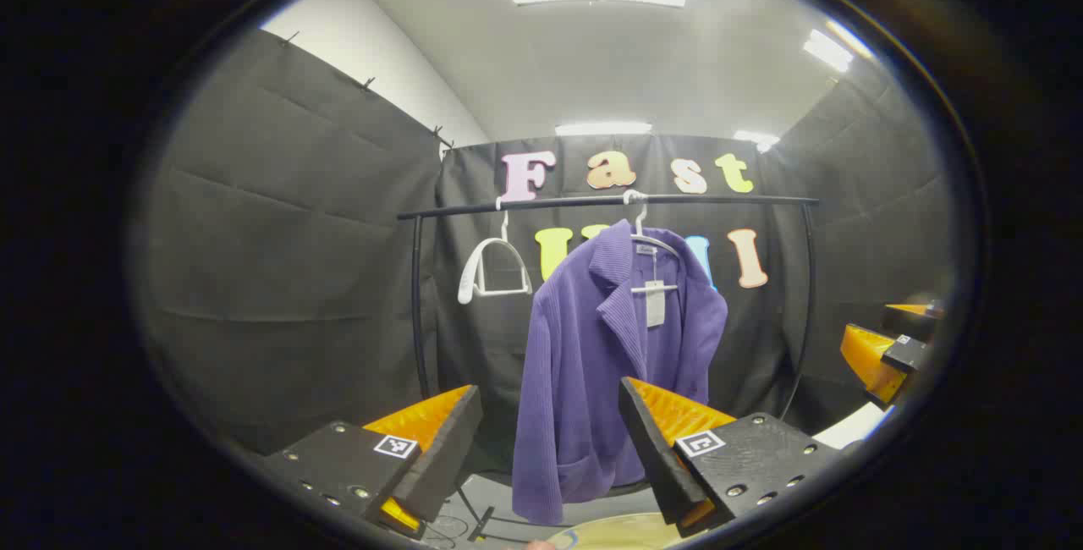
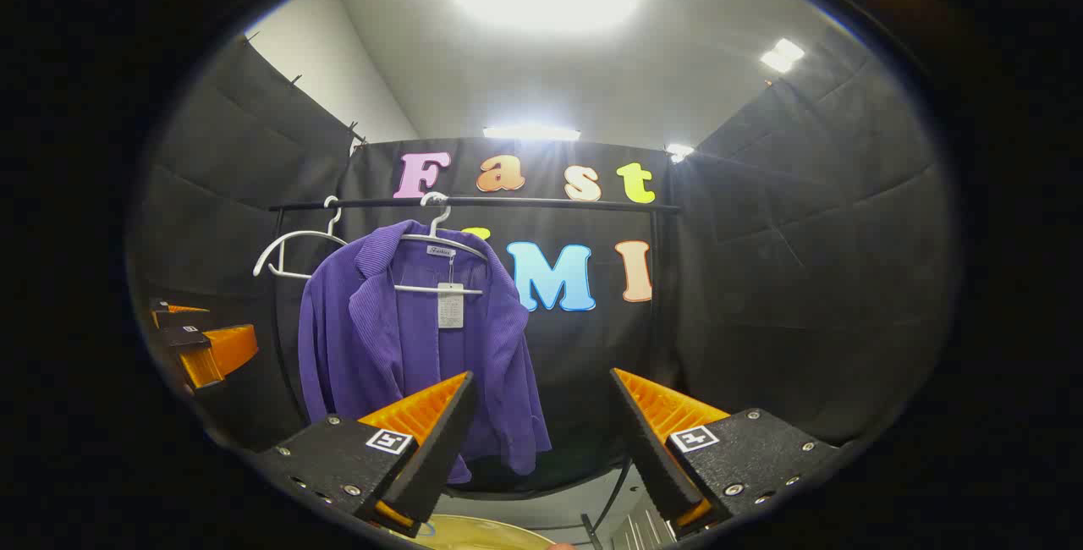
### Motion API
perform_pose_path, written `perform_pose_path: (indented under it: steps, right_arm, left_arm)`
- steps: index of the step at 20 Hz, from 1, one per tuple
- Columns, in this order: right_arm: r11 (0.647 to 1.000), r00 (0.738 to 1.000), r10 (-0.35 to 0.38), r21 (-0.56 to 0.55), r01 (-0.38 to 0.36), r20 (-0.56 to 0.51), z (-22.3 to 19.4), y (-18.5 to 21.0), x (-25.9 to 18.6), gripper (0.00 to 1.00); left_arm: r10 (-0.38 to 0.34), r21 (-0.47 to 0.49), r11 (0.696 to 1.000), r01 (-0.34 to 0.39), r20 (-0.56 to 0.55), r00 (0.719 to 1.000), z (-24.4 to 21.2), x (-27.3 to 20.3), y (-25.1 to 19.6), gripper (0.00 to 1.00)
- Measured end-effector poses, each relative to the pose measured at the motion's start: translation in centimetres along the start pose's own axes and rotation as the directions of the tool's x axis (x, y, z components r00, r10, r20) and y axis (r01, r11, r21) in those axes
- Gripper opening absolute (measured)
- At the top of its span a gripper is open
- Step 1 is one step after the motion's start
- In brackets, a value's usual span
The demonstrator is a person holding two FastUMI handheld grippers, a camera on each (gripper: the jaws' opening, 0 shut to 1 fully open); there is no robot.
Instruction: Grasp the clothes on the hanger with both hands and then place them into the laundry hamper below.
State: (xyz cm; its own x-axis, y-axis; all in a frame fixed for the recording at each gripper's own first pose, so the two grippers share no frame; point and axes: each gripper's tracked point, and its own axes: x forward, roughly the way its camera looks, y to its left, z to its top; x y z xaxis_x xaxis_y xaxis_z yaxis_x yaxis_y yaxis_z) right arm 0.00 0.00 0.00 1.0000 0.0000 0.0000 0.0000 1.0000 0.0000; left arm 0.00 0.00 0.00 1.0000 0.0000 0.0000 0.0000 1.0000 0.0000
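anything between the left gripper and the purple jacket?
Nothing: in the left gripper view, open air separates the left gripper from the purple jacket hanging ahead.

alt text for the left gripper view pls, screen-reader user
A purple jacket hangs on a white hanger from a black rail, beside an empty white hanger. The left gripper is open in front of it, not touching; the right gripper shows at the right edge.

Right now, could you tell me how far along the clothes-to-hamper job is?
Nothing looks done yet: the purple jacket hangs on its white hanger on the black rail. In hand: both the left claw and the right claw are open, pointing at the jacket without touching it. Left: grasp it with both claws, lift it off, lower it into the hamper, whose pale rim shows below.
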Motion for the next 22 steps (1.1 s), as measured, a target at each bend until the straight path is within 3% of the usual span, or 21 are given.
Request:
perform_pose_path:
  steps: [22]
  right_arm:
    - [1.000,1.000,0.018,0.014,-0.018,0.001,0.0,-0.3,2.4,0.94]
  left_arm:
    - [0.014,0.029,0.999,-0.014,0.013,1.000,1.2,1.0,-1.2,0.99]
